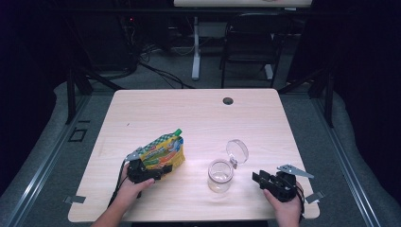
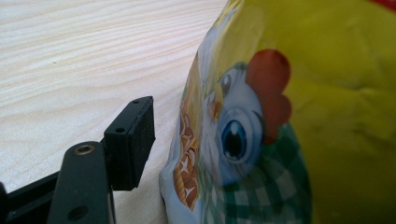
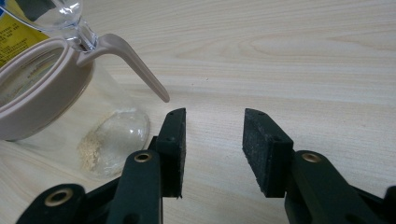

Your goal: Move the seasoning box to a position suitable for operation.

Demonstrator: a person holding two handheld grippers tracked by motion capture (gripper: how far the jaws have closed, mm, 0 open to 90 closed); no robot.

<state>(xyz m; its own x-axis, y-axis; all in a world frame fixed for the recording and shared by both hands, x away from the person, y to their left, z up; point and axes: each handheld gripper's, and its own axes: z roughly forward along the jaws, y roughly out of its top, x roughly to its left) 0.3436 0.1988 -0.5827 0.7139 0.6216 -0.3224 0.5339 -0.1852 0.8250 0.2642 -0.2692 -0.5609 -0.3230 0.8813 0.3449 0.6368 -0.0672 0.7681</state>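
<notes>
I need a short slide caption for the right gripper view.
Open right gripper beside a glass jar with its lid open.

Beyond our pale wooden table [image 1: 142, 113] with its round cable hole [image 1: 228, 100], we see a black chair [image 1: 253, 35] and floor cables [image 1: 156, 71].

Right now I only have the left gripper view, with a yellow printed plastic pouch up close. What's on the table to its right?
Observer: A clear glass jar with a beige rim stands right of the yellow printed pouch, apart from it.
Operator: Is its lid on?
Observer: No, the hinged clear lid is flipped open.
Operator: And the other hand?
Observer: The right hand-held gripper is open beside the jar, not touching it.
</notes>
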